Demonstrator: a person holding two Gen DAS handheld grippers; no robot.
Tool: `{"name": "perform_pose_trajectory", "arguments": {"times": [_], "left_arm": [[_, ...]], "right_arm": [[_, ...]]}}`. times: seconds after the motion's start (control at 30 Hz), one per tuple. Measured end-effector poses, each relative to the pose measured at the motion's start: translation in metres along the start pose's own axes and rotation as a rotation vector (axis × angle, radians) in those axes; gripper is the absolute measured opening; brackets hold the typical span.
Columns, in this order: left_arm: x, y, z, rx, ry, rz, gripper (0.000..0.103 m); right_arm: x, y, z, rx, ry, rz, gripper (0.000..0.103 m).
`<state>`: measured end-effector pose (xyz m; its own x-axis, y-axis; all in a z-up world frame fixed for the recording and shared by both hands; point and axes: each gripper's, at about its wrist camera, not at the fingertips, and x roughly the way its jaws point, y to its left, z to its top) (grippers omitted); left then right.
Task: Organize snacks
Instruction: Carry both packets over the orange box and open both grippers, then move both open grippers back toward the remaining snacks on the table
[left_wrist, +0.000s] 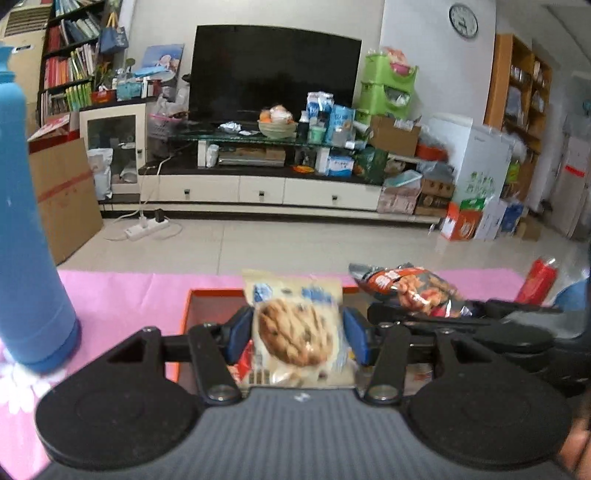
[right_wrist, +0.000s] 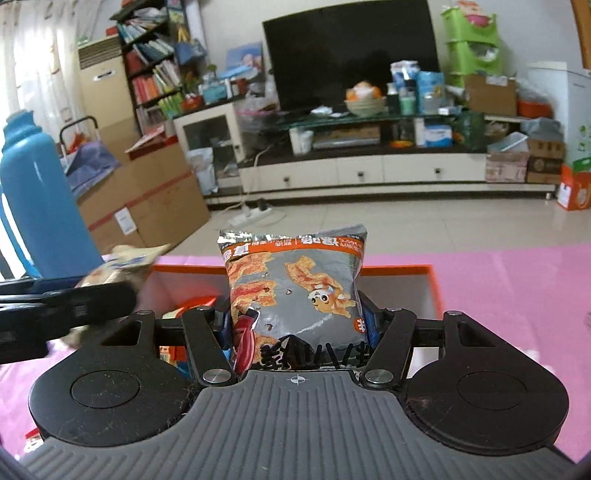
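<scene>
The pink-covered tabletop (right_wrist: 517, 288) is carrying a shallow orange-rimmed cardboard box (right_wrist: 430, 275) already holding some packets. Above it, the right gripper (right_wrist: 299, 328) fingers are clasping a grey crisp bag (right_wrist: 295, 280); the left gripper (left_wrist: 297, 334) fingers are clasping a cream cookie packet (left_wrist: 295, 325). Judgement: both are awaiting placement.

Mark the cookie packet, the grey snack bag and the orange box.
cookie packet (left_wrist: 293, 332), left wrist view, on the printed cookie.
grey snack bag (right_wrist: 295, 284), right wrist view, front panel.
orange box (right_wrist: 432, 277), right wrist view, right rim.
</scene>
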<state>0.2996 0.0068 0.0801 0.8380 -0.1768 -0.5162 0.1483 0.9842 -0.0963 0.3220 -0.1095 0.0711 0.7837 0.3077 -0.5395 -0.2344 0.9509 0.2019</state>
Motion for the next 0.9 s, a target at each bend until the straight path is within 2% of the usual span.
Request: {"name": "perform_pose_trajectory", "arguments": {"times": [0.03,0.07,0.17,0.3,0.43,0.57,0.9], "left_arm": [[0.002,0.004,-0.001,-0.008,0.004,0.009,0.063],[-0.001,0.01,-0.002,-0.03,-0.008,0.0,0.063],[-0.015,0.022,0.001,-0.098,-0.026,-0.049,0.064],[-0.05,0.021,0.0,-0.075,-0.078,-0.03,0.069],[-0.084,0.021,-0.026,-0.066,-0.071,0.013,0.073],[-0.114,0.023,-0.065,-0.105,-0.021,0.03,0.073],[-0.181,0.014,-0.154,-0.144,0.111,0.055,0.08]], "right_arm": [[0.006,0.003,0.001,0.002,0.0,0.009,0.053],[0.01,0.004,0.002,0.009,-0.003,0.017,0.066],[0.002,0.006,0.004,0.001,-0.041,0.013,0.074],[-0.024,0.005,0.01,0.041,-0.116,0.01,0.085],[-0.05,0.003,0.005,0.06,-0.138,0.032,0.086],[-0.074,-0.004,-0.011,0.058,-0.118,0.002,0.089],[-0.148,-0.05,-0.106,0.211,0.03,-0.019,0.089]]}}
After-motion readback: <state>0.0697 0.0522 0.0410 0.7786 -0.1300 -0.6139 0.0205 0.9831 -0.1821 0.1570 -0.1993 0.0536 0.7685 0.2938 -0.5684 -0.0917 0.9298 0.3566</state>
